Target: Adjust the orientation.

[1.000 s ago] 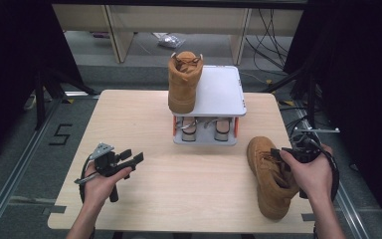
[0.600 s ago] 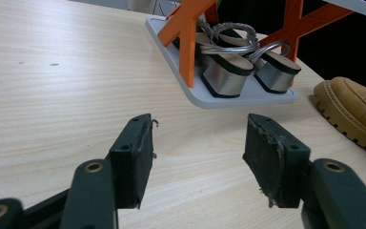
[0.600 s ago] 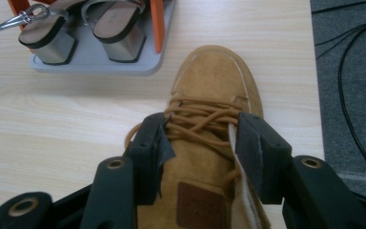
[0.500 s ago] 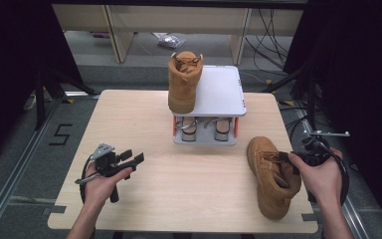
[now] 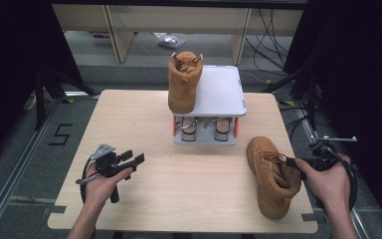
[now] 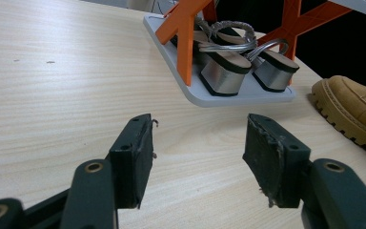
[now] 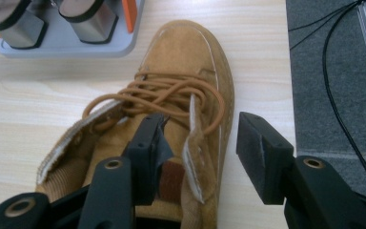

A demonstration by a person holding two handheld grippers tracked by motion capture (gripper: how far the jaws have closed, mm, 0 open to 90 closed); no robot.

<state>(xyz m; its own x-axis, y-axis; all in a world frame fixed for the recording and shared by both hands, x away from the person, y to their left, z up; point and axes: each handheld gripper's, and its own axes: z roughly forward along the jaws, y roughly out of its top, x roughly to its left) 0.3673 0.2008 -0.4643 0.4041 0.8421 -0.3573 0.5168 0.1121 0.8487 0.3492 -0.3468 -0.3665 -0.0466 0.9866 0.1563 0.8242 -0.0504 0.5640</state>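
At the table's [image 5: 144, 124] near right corner, the boot [image 5: 271, 177] lies heel toward the person, its long axis running away toward the rack [image 5: 214, 94], and the open right hand-held gripper [image 7: 200, 143] straddles its collar, the open left hand-held gripper [image 5: 129, 160] well apart.

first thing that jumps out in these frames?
The two tan suede lace-up boots: one upright on the white top shelf of the small shoe rack, its mate on the wooden table at the right. The right gripper straddles that boot's collar, jaws open.
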